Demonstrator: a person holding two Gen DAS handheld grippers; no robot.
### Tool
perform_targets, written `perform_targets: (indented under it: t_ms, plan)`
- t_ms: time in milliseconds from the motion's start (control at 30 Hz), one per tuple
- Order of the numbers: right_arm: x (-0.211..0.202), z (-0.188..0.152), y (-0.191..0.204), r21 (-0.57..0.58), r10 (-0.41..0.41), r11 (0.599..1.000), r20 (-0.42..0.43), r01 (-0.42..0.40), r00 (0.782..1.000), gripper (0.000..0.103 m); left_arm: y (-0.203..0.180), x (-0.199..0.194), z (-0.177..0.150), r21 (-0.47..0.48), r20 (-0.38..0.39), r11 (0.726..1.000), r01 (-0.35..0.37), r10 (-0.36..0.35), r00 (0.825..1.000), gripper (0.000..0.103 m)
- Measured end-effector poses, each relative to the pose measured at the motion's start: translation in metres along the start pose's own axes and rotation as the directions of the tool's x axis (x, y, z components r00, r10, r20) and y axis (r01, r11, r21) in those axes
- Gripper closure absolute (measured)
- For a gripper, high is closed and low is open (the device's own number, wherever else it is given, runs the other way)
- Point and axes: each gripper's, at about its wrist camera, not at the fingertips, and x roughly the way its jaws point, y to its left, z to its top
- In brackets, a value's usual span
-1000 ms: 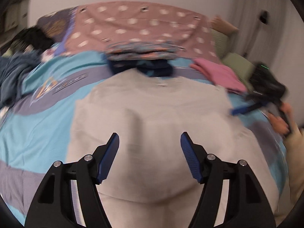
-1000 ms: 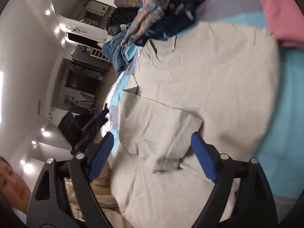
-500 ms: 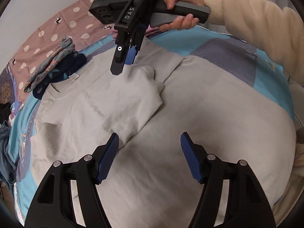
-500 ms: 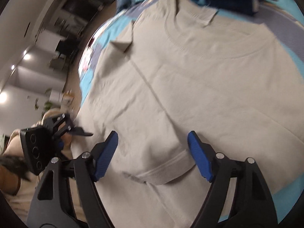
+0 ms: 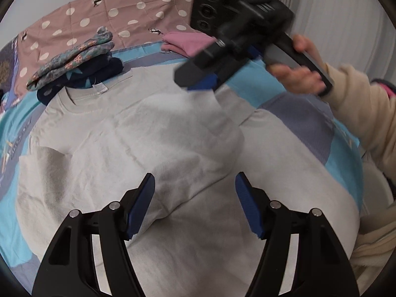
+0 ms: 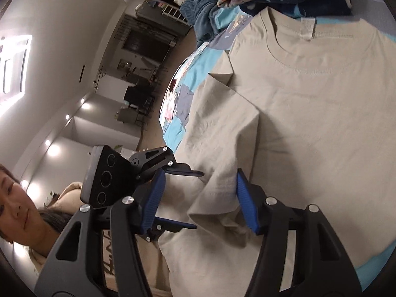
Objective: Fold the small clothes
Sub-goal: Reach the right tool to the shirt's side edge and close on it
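Now | right gripper closing, sleeve apparently between fingers

T-shirt hem hidden behind left hand-held gripper.

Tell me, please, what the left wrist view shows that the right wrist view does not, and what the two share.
Only the left wrist view shows the pink folded garment, the polka-dot cover and the hand holding the right gripper.

Only the right wrist view shows the lit room beyond the bed and the sleeve hem between the right gripper's closing jaws.

Both show the beige T-shirt, its neck label and the patterned folded pile.
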Motion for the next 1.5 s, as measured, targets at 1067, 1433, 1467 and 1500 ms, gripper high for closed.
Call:
perform_targets:
  t_ms: [1067,1433,1467,1500]
  plan:
    - [-0.025,-0.019,-0.006,0.159,0.164,0.951,0.467,-0.265,0.869,0.025,0.048,0.034,0.030,-0.324,0.086,0.931,0.169,-0.149,0.985,0.035]
    - [-0.016,-0.039,-0.030,0.262,0.005,0.961,0.296,-0.086,0.955,0.024,0.037,0.031,0.035,-0.316,0.090,0.910,0.270,-0.254,0.963,0.035]
    - [-0.013,-0.031,-0.025,0.246,-0.020,0.968,0.272,-0.049,0.962,0.024,0.032,0.029,0.036,-0.295,0.085,0.918,0.264,-0.250,0.965,0.034]
    - [-0.009,-0.024,-0.018,0.231,-0.067,0.973,0.252,0.007,0.965,0.024,0.027,0.027,0.037,-0.274,0.082,0.926,0.260,-0.247,0.966,0.034]
